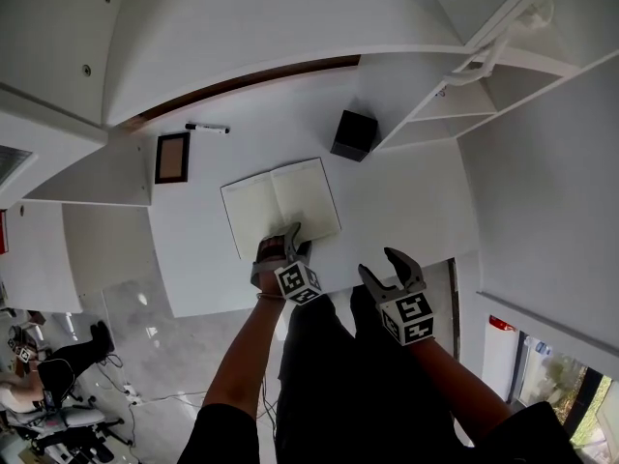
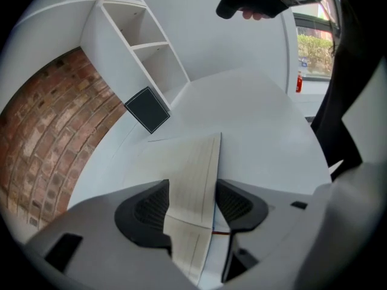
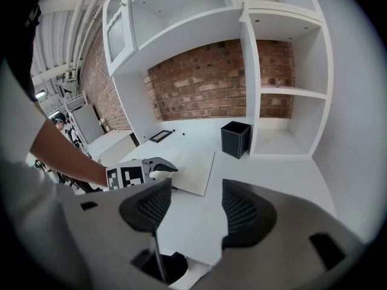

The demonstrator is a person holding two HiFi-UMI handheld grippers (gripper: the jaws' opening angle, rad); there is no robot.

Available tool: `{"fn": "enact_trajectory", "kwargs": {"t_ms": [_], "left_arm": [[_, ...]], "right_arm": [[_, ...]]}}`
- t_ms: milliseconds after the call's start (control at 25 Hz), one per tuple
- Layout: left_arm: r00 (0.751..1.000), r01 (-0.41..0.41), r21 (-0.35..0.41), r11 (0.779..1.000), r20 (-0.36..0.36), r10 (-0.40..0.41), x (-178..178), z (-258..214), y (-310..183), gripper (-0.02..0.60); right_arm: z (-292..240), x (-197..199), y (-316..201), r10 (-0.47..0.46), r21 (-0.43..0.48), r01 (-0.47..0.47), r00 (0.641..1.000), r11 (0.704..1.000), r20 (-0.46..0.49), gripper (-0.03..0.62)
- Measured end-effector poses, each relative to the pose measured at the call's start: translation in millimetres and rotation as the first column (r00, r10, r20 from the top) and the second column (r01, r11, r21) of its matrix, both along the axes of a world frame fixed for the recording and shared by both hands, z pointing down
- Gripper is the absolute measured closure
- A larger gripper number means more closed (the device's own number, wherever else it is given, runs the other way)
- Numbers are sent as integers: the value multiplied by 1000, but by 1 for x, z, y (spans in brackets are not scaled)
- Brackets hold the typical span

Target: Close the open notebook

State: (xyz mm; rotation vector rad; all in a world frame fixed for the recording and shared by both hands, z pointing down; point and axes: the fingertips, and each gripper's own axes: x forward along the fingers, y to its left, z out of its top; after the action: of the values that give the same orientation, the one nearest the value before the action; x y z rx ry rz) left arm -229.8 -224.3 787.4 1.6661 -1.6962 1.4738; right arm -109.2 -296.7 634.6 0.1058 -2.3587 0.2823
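Observation:
The open notebook lies on the white table, its lined pages up. My left gripper is at the notebook's near edge. In the left gripper view a lined page rises through the gap of the left gripper. Its jaws stand wide on either side of the page, and a red ribbon shows beneath it. My right gripper hovers open off the table's near edge, right of the notebook. Nothing is between the jaws of the right gripper.
A black cube box stands behind the notebook near the white shelves. A small framed picture and a black pen lie at the back left. The person's dark trousers fill the space under the table edge.

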Motion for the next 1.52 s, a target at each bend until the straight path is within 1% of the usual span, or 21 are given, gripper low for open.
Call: {"fn": "enact_trajectory", "kwargs": {"t_ms": [80,200,240,360,520,720,920,1080,1280,1320,1440,1480,1520], "left_arm": [[999,7,4,1000,-31,-7,2,0,2,357],[999,-22,3,1000,-49,22,10,-1,5,450],[998,-30,7,1000,-47,30,12,-3,6,469],[998,-23,28,999,-54,24,12,-7,10,494],[993,17,51,999,-116,-11,13,-13,14,505],[986,48,78,996,-160,-35,10,-19,22,512],[978,73,86,994,-202,-54,6,-25,35,517],[966,113,114,987,-243,-82,3,-29,43,525],[955,146,146,978,-280,-100,0,-31,49,529],[953,147,150,978,-286,-99,-1,-31,50,531],[946,157,153,976,-308,-104,-1,-33,54,532],[944,161,154,975,-313,-107,-2,-34,55,532],[943,163,154,974,-314,-109,-2,-35,56,534]], "right_arm": [[-1,-2,2,1,3,-1,1000,1000,0,350],[-1,-3,5,15,2,-15,1000,1000,-6,356],[-1,-2,7,22,-1,-22,1000,1000,-8,358],[5,-2,13,37,-10,-37,999,999,-19,362],[16,-2,21,56,-23,-57,997,998,-44,362],[23,-19,35,100,-93,-103,994,990,-34,364],[28,-38,54,118,-181,-125,992,975,-49,368],[34,-48,61,124,-188,-134,990,973,-64,372],[42,-60,62,168,-237,-182,983,954,-77,373],[44,-64,65,168,-265,-184,982,947,-83,373],[50,-73,76,177,-368,-200,980,908,-96,373],[50,-76,78,179,-379,-202,979,903,-95,375],[49,-80,78,177,-378,-198,980,904,-92,378]]}}
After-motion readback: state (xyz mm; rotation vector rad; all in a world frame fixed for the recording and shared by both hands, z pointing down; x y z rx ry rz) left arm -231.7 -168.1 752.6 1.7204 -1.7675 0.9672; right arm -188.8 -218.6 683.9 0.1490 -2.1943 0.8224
